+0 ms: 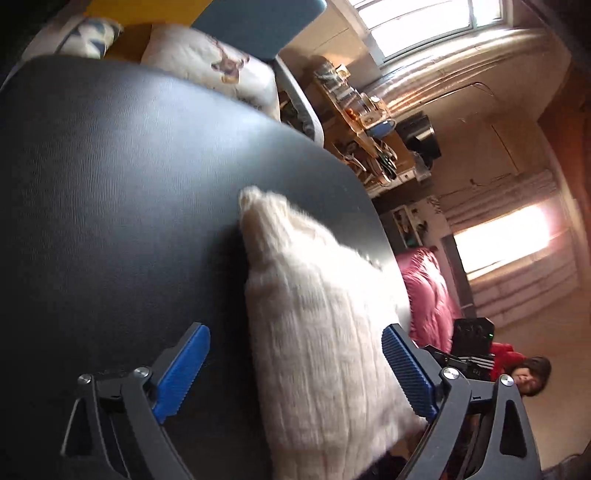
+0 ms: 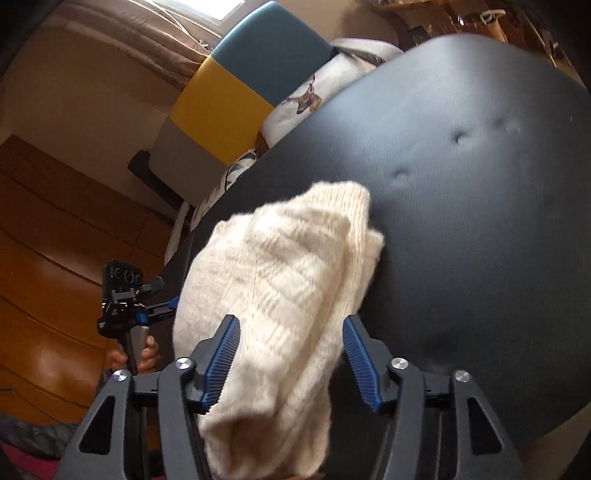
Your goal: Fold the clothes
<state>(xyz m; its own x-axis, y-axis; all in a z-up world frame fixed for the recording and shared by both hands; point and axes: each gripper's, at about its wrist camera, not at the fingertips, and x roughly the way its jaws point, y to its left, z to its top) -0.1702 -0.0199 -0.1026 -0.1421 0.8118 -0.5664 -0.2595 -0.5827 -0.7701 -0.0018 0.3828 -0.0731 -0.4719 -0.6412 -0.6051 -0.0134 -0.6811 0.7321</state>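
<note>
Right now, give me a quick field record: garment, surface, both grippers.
garment: cream knit sweater, bundled, lying on the surface
surface: black padded top
left gripper: open, blue fingers either side of the knit
right gripper: open, straddling the knit's near end
background: pink quilt beyond the surface's edge

Your left wrist camera: sits just behind left tongs (image 1: 295, 363), looks forward along blue fingers, frame rolled sideways, close over black worktop (image 1: 110, 184); cream knit (image 1: 325, 332) fills lower centre, windows (image 1: 424, 26) and cluttered shelf (image 1: 369, 122) far beyond.

Your right wrist camera: sits behind right tongs (image 2: 291, 350), close above same worktop (image 2: 461, 203), facing its far edge and chair (image 2: 240, 85).

Shared by both views: worktop, knit (image 2: 277, 295), printed cushion (image 1: 221, 70) (image 2: 306, 99). Right view also catches left tongs (image 2: 125, 299), low left, held in your hand (image 2: 146, 354).
</note>
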